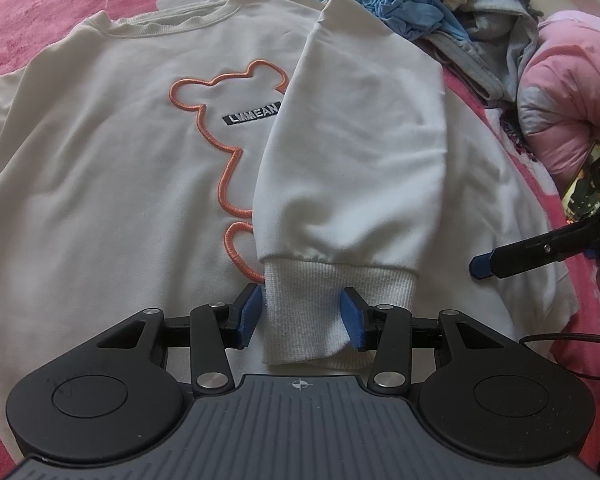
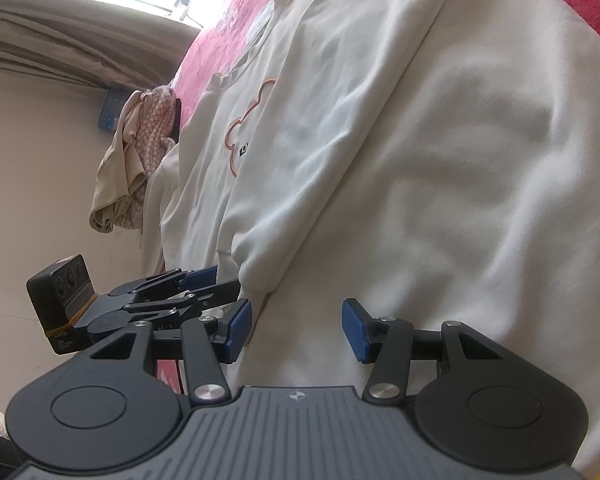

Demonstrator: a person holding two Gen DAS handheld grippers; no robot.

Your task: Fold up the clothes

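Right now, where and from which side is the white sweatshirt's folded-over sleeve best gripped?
Grip the ribbed cuff of the white sweatshirt's folded-over sleeve, coming from the hem side: its thick end lies free, already between the left claw's blue pads.

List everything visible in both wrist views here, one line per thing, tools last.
sweatshirt: one, white with orange bear outline, flat on the bed
sleeve: one, white, folded over the chest
cuff: one, white ribbed, between the left tool's pads
bedspread: one, pink, beneath
clothes pile: one, blue, grey, white, far right
quilt: one, pink, right edge
beige garments: few, hanging off the bed edge
left tool: open around the cuff
right tool: open, over the sweatshirt
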